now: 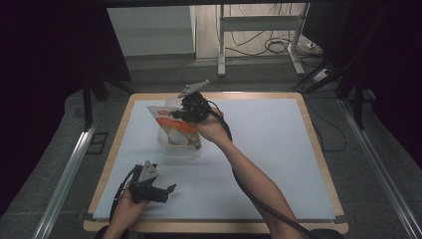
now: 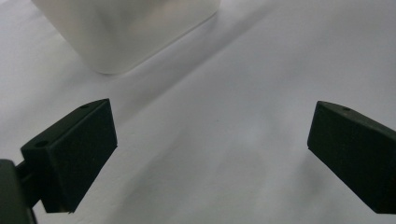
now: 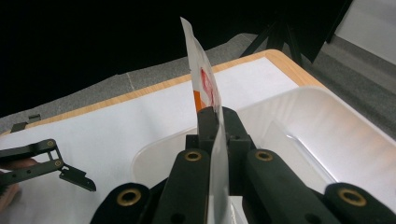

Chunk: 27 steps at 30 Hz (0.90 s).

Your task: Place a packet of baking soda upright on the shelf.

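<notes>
The right gripper (image 1: 185, 113) is clamped on a packet (image 1: 174, 127), held over the white tub (image 1: 168, 147); the packet's going in, I'd say. The left gripper (image 1: 166, 191) rests wide open and empty on the table (image 1: 278, 164). Next comes lowering, then letting go.

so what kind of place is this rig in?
Likely a lab or workshop recording bay: a white-topped table with a wood rim, dark curtains at the sides, and loose cables on the floor behind.
</notes>
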Available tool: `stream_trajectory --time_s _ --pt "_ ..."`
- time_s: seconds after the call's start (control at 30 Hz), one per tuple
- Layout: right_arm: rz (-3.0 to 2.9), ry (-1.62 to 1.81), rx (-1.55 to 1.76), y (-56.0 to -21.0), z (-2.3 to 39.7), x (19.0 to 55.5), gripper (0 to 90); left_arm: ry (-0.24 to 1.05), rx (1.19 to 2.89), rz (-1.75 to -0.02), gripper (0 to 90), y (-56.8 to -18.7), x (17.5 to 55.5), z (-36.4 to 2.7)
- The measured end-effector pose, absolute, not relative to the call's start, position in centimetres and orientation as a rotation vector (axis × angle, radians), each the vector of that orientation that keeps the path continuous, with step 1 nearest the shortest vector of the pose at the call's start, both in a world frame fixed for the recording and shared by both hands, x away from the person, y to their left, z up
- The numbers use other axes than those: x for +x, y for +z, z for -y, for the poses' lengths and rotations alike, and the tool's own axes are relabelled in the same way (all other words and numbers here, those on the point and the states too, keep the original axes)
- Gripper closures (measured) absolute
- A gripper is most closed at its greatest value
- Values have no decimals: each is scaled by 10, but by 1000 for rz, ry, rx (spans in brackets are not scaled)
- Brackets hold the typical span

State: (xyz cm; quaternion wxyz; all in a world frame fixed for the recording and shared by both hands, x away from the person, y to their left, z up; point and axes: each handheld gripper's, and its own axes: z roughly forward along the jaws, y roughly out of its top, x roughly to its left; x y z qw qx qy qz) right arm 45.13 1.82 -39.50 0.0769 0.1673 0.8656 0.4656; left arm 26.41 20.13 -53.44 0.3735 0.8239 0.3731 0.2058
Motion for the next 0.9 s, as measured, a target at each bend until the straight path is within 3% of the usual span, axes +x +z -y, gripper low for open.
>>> stream_trajectory --time_s 0.8,0.9 --pt "-2585 1296 568 -424 18 452 876 530 2122 -959 15 -535 264 -200" --pt "-2595 1287 559 -421 18 450 807 529 2121 -959 15 -535 265 -200"
